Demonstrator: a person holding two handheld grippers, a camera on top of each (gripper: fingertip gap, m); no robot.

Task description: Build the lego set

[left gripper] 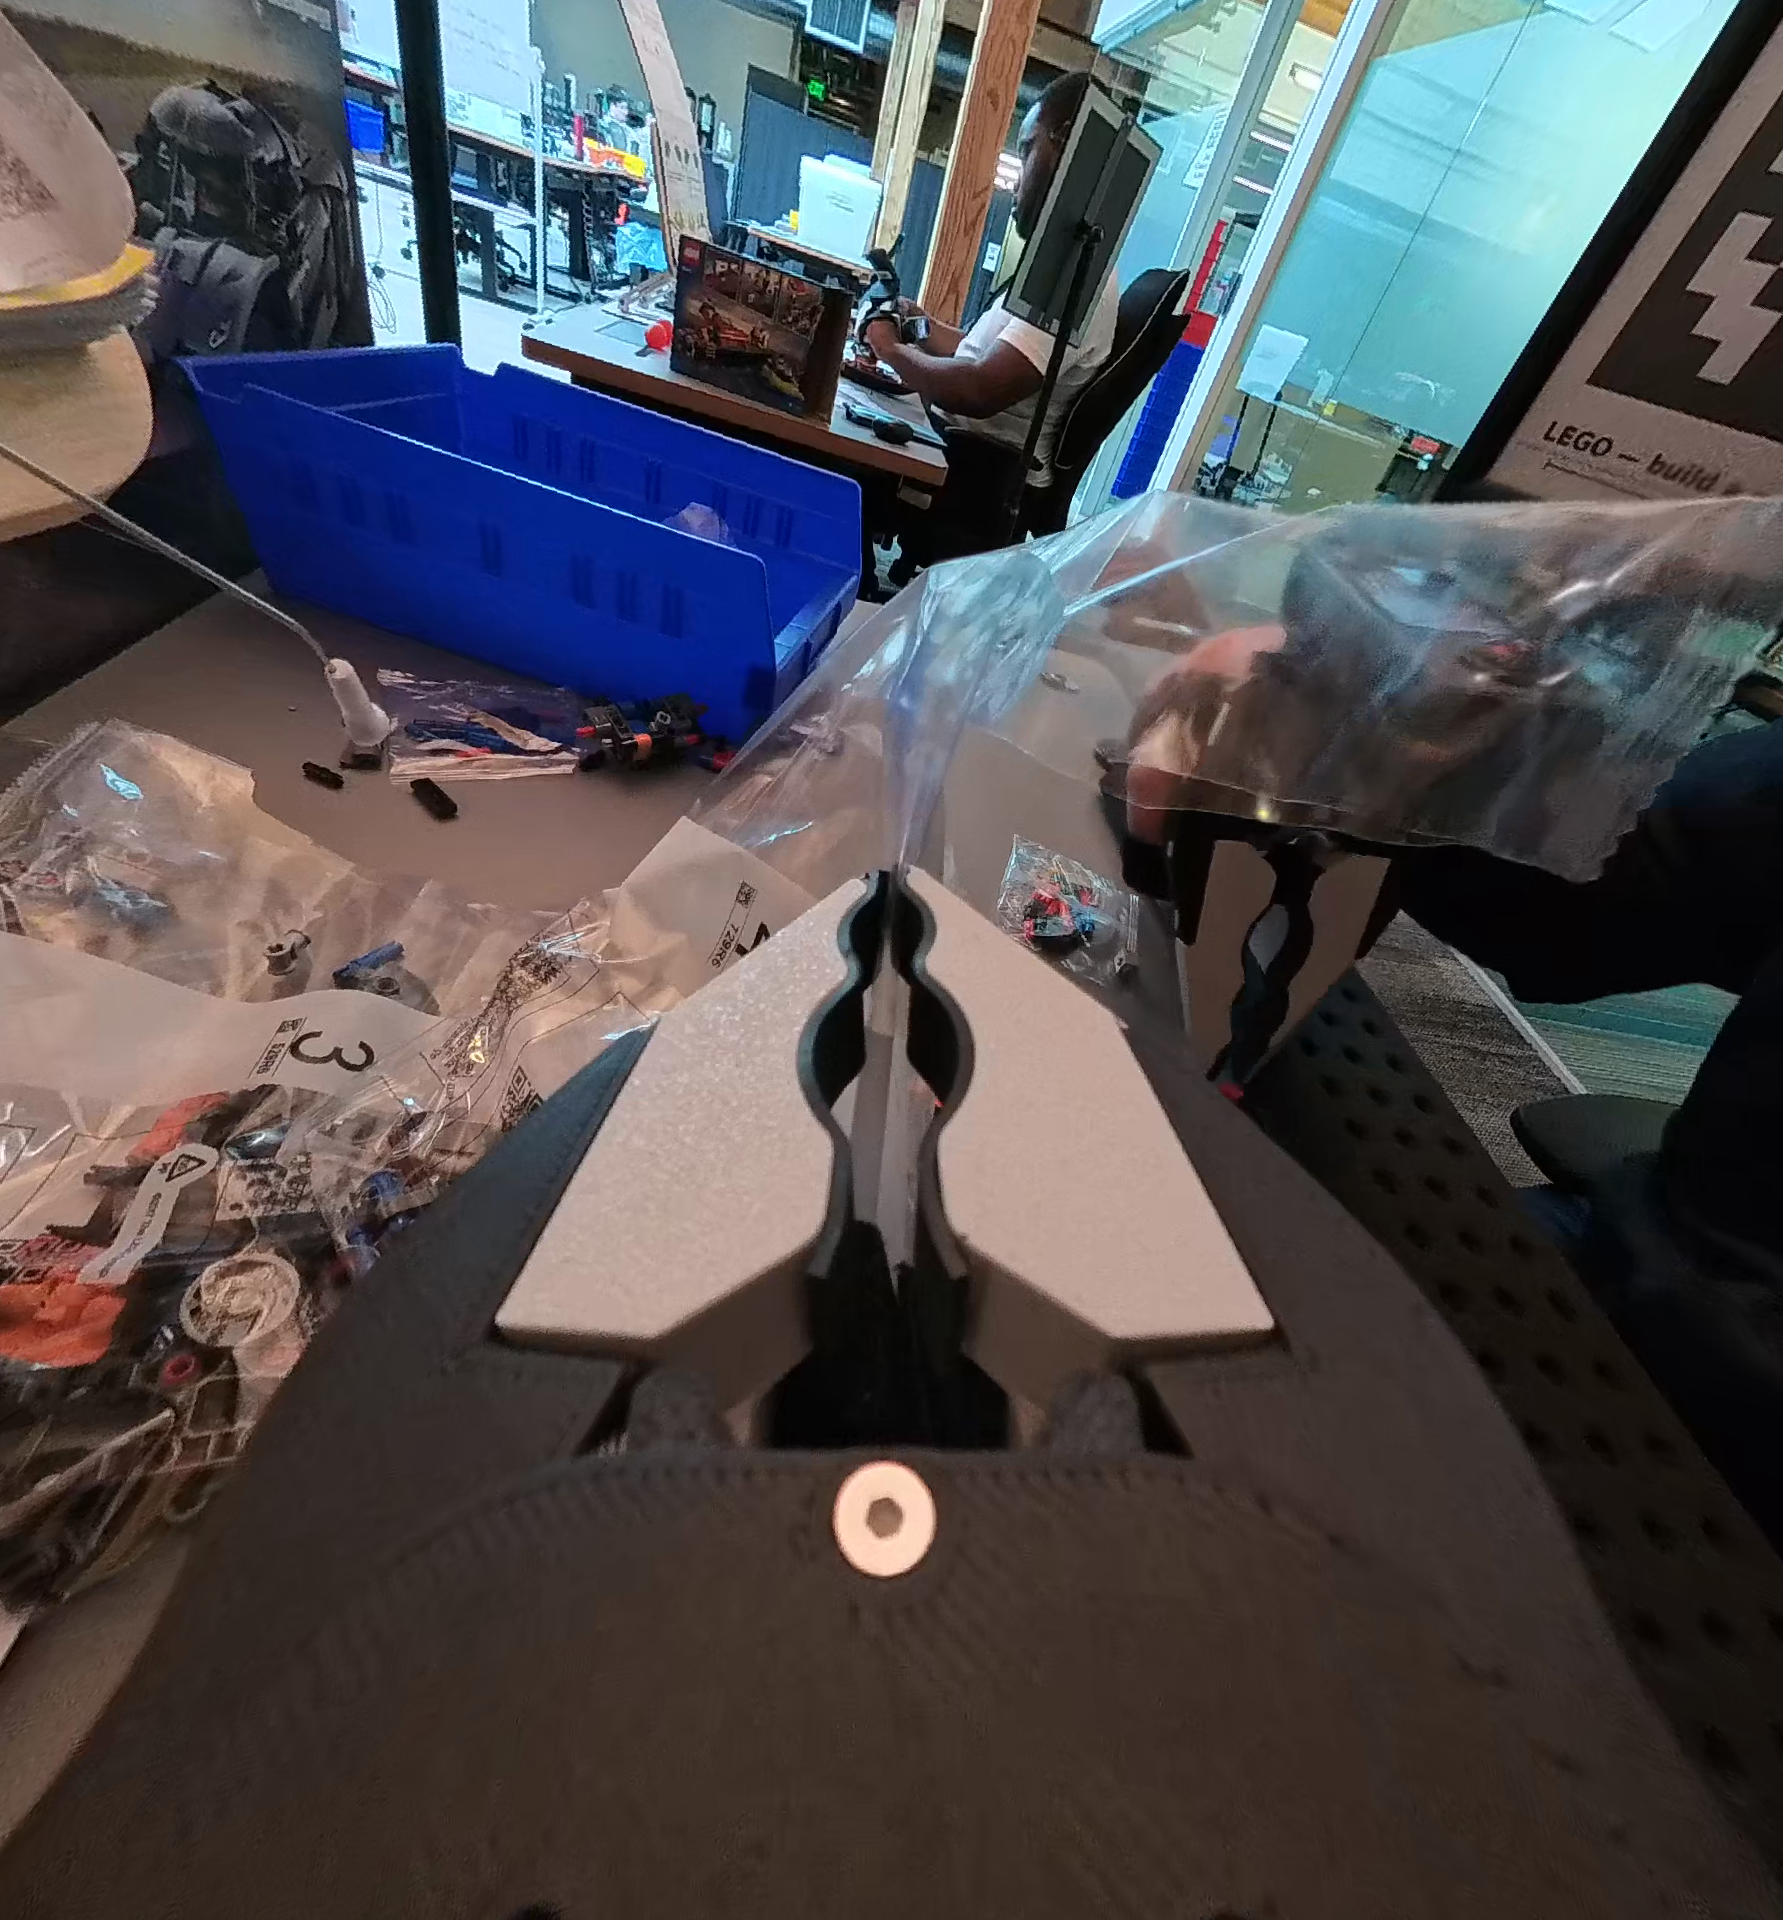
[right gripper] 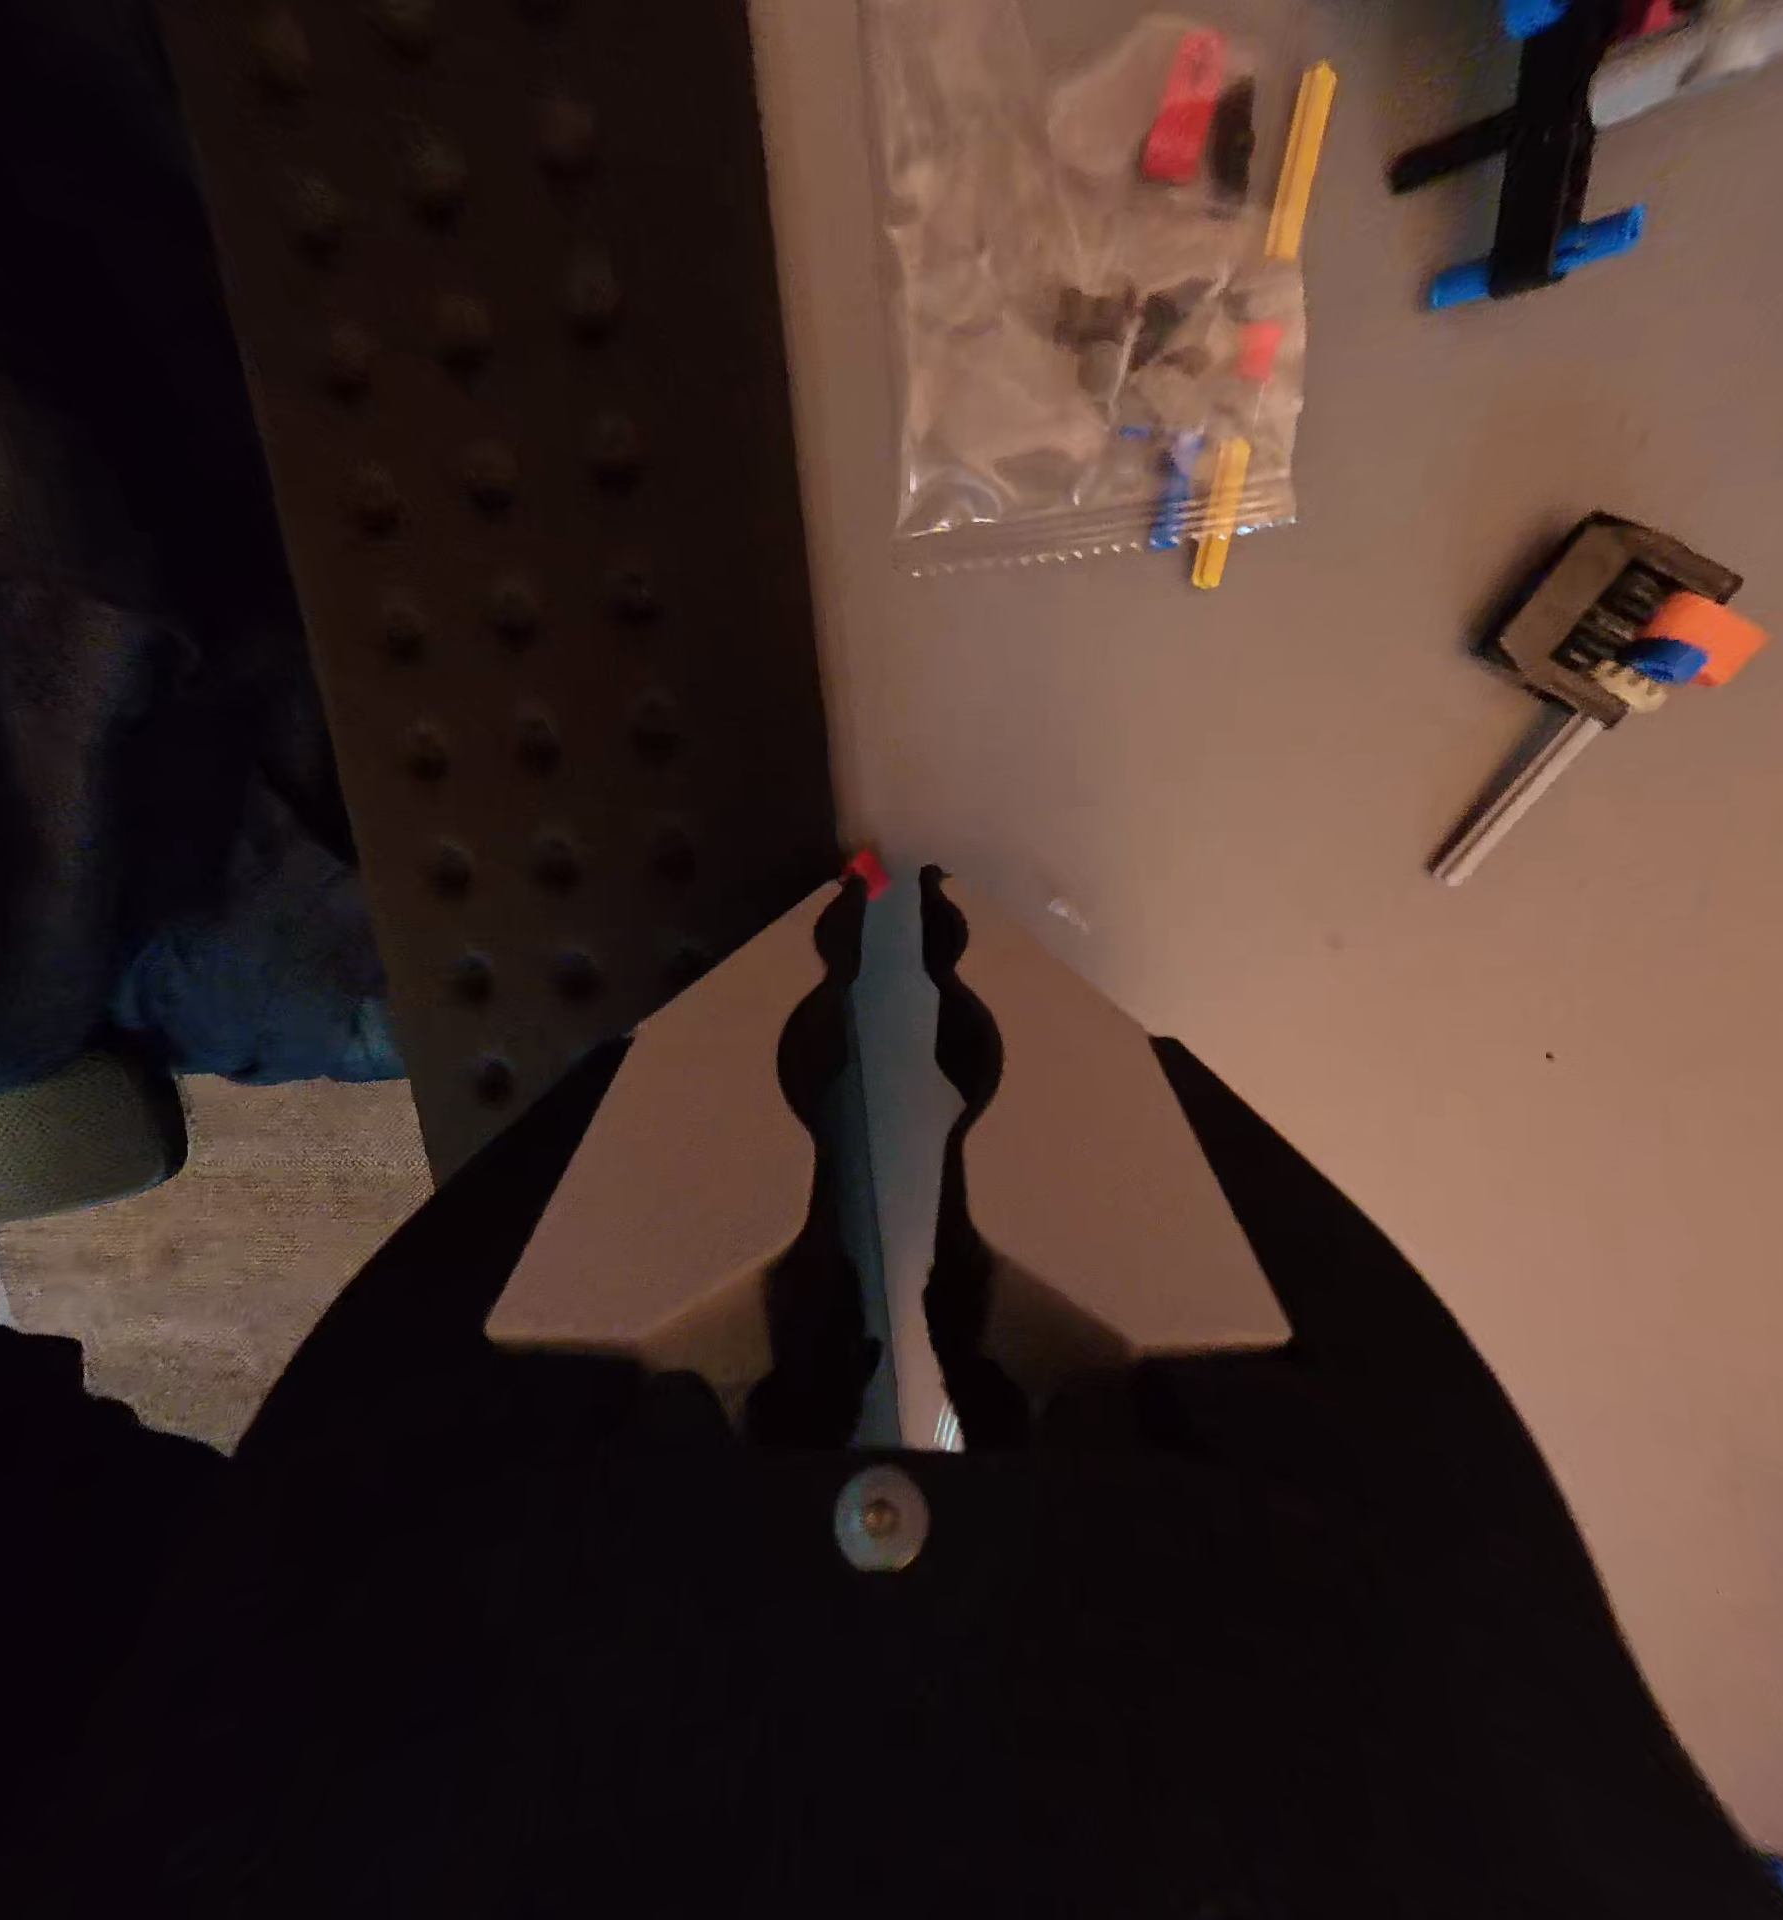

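Note:
My left gripper (left gripper: 892, 883) is shut on the edge of a large clear plastic bag (left gripper: 1386, 675) and holds it up above the table. The bag drapes to the right over a hand and my right gripper (left gripper: 1235, 1075), which points down at the table's right edge. In the right wrist view my right gripper (right gripper: 885, 878) is nearly closed, with a small red piece (right gripper: 866, 868) pinched at its tips. A small sealed bag of parts (right gripper: 1084, 312) lies ahead of it on the table and also shows in the left wrist view (left gripper: 1074, 914).
A blue bin (left gripper: 513, 540) stands at the back. Several part bags (left gripper: 139, 1195) lie at the left, and a small assembly (left gripper: 638, 732) in front of the bin. A dark sub-assembly with an orange piece (right gripper: 1614, 634) and a black-blue one (right gripper: 1531, 156) lie near the small bag. A black perforated strip (right gripper: 513, 520) borders the table.

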